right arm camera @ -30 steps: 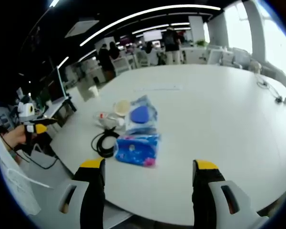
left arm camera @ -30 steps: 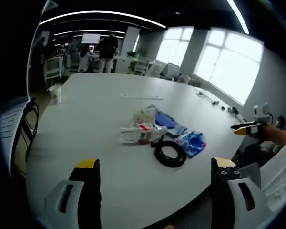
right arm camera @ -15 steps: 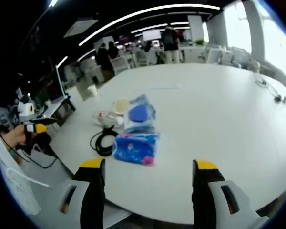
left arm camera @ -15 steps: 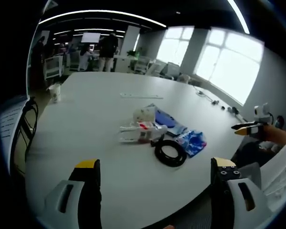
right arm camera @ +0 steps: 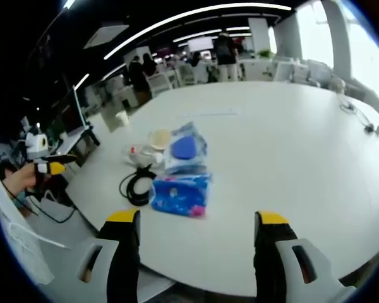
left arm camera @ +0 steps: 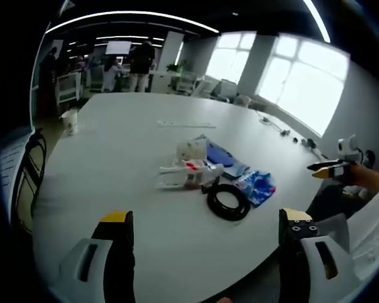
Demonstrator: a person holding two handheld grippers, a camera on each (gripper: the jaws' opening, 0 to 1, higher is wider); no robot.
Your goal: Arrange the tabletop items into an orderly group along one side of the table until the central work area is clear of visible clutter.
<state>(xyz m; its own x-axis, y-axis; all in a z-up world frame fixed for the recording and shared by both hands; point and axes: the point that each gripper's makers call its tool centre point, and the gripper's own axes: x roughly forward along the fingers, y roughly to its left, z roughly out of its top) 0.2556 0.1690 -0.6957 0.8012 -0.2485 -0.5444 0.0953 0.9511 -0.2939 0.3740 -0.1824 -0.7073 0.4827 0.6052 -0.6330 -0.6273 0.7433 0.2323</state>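
- Left gripper point(left arm camera: 202, 237): jaws spread wide, nothing between them, held off the near edge of the white table point(left arm camera: 114, 151), well short of the items.
- Right gripper point(right arm camera: 196, 237): jaws likewise apart and empty, hovering at the table edge on its own side.
- Clutter sits in one loose cluster mid-table, slightly toward the near edge: black cable coil point(left arm camera: 227, 202), blue patterned pouch point(left arm camera: 256, 187) touching or just beside the coil, a clear bag with a blue round thing inside point(right arm camera: 186, 150), a white-and-red packet point(left arm camera: 189, 173), a small white tub point(right arm camera: 159, 139) behind it.
- Paper cup point(left arm camera: 69, 122) stands alone near the far left edge; a long thin strip point(left arm camera: 184, 124) lies further up the table; small dark bits by the window side, too small to tell.
- Judgement: nothing is gripped yet, so the task looks barely begun; the step in hand is the reach toward the cluster.
- To do it well: take the nearest, outermost pieces first (coil, pouch) so the rest isn't dragged around.
- Coil: pinch one side of the loop and lift clear, since it may snag the packet beside it.
- Pouch and bag look soft; grip an edge low and flat, slide rather than hoist.
- Pick one table side and line the pieces up there, cup upright.
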